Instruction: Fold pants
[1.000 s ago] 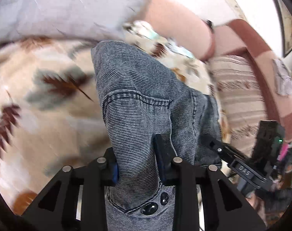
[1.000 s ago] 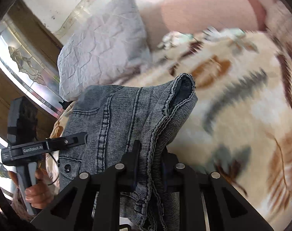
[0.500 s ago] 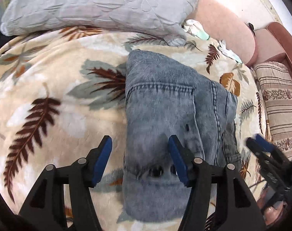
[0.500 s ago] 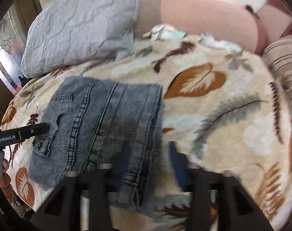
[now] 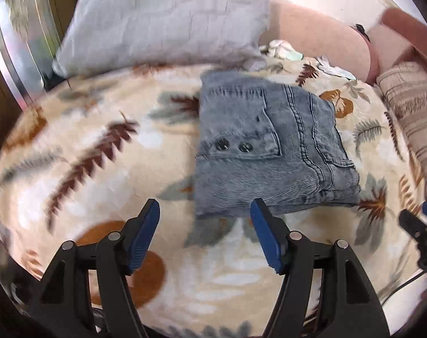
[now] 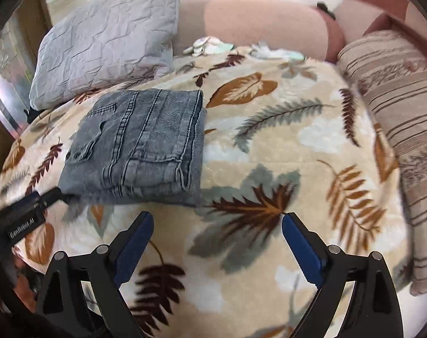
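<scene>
The grey-blue denim pants (image 5: 264,146) lie folded into a compact rectangle on the leaf-print blanket (image 5: 100,169); they also show in the right wrist view (image 6: 140,146). My left gripper (image 5: 205,219) is open and empty, just short of the pants' near edge. My right gripper (image 6: 216,225) is open and empty, to the right of and nearer than the pants. The left gripper's tip (image 6: 48,195) shows at the pants' near left corner in the right wrist view.
A grey quilted pillow (image 5: 168,19) leans behind the pants. A pink bolster (image 6: 255,25) runs along the back. A striped cushion (image 6: 402,129) lies at the right. The blanket (image 6: 284,152) spreads right of the pants.
Both grippers let go of the pants, opened and drew back. The pants, held up a second ago, now lie folded on the blanket.
</scene>
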